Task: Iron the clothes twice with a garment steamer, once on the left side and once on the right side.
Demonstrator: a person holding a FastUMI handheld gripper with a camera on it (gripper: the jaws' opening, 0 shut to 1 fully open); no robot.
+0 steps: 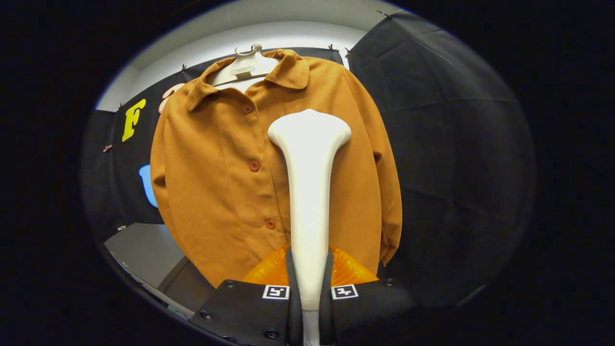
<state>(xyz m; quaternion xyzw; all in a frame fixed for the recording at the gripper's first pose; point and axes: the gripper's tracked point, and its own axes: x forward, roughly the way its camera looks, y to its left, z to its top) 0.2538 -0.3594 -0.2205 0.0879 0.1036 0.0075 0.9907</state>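
The garment steamer (309, 192) looks like smooth white plastic with a soft sheen, clamped between both fingers of the gripper (310, 283). The shirt (226, 192) behind it is matt brown cloth, suede-like, with plastic buttons. At twelve o'clock its hanger (242, 69) seems pale glossy plastic.

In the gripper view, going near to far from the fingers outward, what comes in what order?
Gripper shut on the steamer's handle → steamer, its head up against the jacket → orange jacket → hanger → black cloth wall.
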